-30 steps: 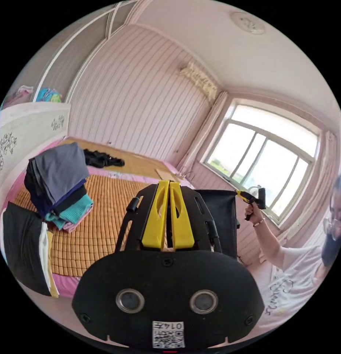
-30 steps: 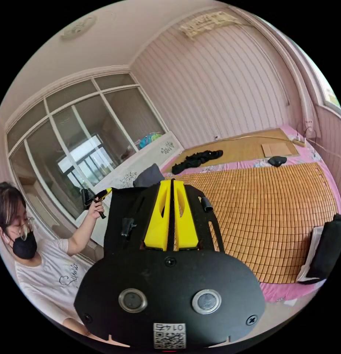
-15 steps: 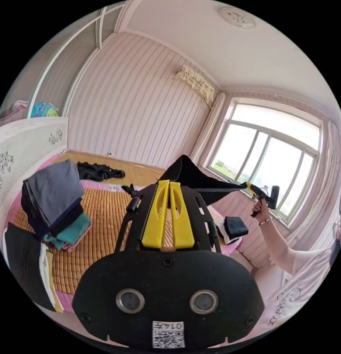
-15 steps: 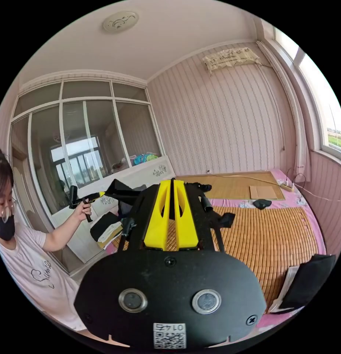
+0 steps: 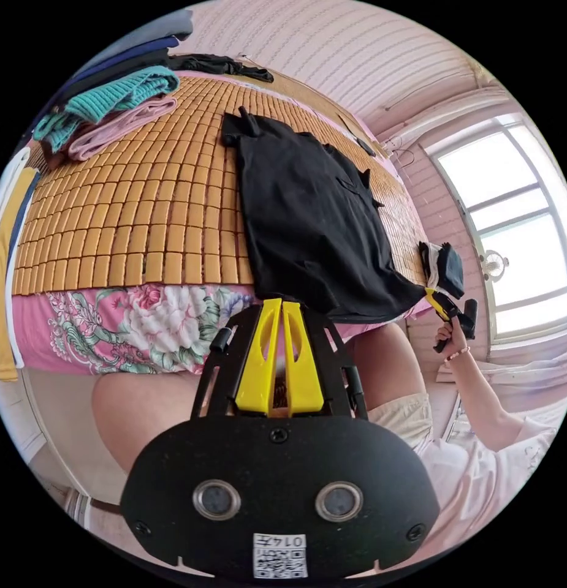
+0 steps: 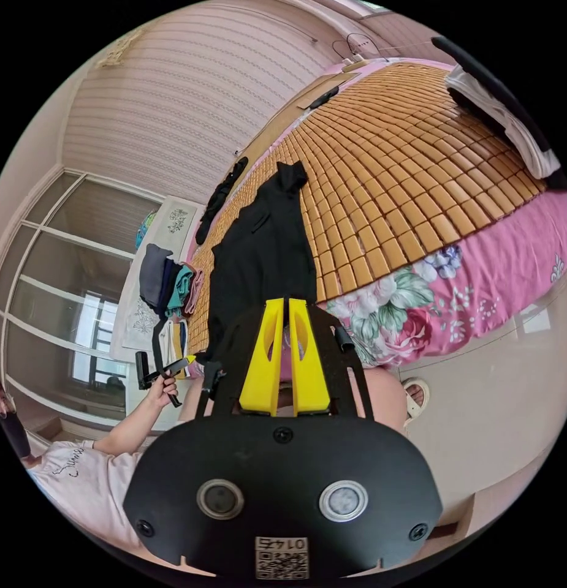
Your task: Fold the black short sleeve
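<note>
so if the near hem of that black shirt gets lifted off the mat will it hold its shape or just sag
Likely sag: the black shirt lies flat on the bamboo mat with its near hem drooping over the bed edge, so it looks thin and floppy. It probably weighs little, since the right gripper seems to hold one corner taut. It may slide easily on the smooth mat.

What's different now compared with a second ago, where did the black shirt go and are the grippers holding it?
The black short sleeve was hanging in the air between the grippers a second ago; it has been flung forward and now lies spread on the bamboo mat. The left gripper and right gripper have dropped to the bed's edge, each still clamped on a bottom corner. The stack of folded clothes and the dark heap near the wall stayed put.
</note>
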Available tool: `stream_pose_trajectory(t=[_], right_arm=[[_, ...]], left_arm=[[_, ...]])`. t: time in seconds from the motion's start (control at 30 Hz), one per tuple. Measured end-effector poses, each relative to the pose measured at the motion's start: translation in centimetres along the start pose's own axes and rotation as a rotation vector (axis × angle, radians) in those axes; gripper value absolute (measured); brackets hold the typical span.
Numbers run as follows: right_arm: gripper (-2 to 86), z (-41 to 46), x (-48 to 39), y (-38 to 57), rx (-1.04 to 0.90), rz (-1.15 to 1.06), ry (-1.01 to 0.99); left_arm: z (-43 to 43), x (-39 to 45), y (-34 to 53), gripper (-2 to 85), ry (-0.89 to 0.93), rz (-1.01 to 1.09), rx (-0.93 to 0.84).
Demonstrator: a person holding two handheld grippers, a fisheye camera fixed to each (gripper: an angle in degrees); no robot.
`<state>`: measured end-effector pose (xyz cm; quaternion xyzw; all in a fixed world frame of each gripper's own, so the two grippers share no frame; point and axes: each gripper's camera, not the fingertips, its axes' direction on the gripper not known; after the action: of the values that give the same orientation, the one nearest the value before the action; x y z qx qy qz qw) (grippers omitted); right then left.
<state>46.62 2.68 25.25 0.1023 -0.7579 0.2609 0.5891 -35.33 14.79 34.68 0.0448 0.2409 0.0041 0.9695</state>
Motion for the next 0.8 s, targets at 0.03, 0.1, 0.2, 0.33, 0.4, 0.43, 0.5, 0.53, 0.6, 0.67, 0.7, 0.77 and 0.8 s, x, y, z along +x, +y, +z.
stream_pose_trajectory(t=[0.03, 0.1, 0.2, 0.33, 0.4, 0.43, 0.5, 0.53, 0.6, 0.67, 0.7, 0.77, 0.8], right_arm=[[0.7, 0.1, 0.3, 0.0, -0.008, 0.002, -0.002], [0.7, 0.4, 1.3, 0.1, -0.027, 0.011, -0.008], [0.7, 1.0, 2.3, 0.5, -0.046, 0.03, -0.013], [0.4, 2.4, 3.5, 1.2, -0.1, 0.046, 0.064], [0.3, 3.4, 4.3, 1.6, -0.135, 0.066, 0.135], [0.3, 3.6, 4.4, 1.7, -0.137, 0.068, 0.154], [0.6, 4.2, 4.1, 1.9, -0.134, 0.039, 0.2], [0.9, 4.4, 3.9, 1.9, -0.136, 0.023, 0.211], [2.2, 5.7, 2.4, 1.6, -0.158, -0.062, 0.305], [3.9, 7.1, 0.9, 1.4, -0.18, -0.147, 0.385], [5.4, 8.1, 0.0, 1.2, -0.199, -0.191, 0.42], [7.4, 9.7, -1.1, 0.7, -0.239, -0.235, 0.452], [8.0, 10.8, -1.4, 0.4, -0.263, -0.253, 0.471]], left_arm=[[0.1, -0.2, 0.1, -1.0, -0.004, 0.009, -0.012], [0.1, -0.3, 0.3, -1.0, 0.022, 0.028, -0.018], [0.5, 0.0, 0.6, -1.0, 0.055, 0.072, -0.064], [2.0, 0.3, 1.0, -0.9, -0.053, 0.091, -0.152], [2.5, 0.7, 1.1, -0.9, -0.096, 0.102, -0.156], [2.7, 1.5, 1.1, -0.9, -0.11, 0.138, -0.142], [3.4, 3.3, 0.9, -0.7, -0.159, 0.211, -0.132], [4.2, 4.8, 0.7, -0.4, -0.204, 0.267, -0.13], [5.8, 7.1, 0.3, 0.6, -0.271, 0.356, -0.138], [7.8, 8.9, -0.4, 2.0, -0.311, 0.408, -0.186], [9.1, 9.6, -1.0, 2.9, -0.337, 0.414, -0.204], [10.9, 10.0, -1.8, 4.2, -0.37, 0.391, -0.228], [12.0, 10.0, -2.4, 5.0, -0.382, 0.365, -0.244]])
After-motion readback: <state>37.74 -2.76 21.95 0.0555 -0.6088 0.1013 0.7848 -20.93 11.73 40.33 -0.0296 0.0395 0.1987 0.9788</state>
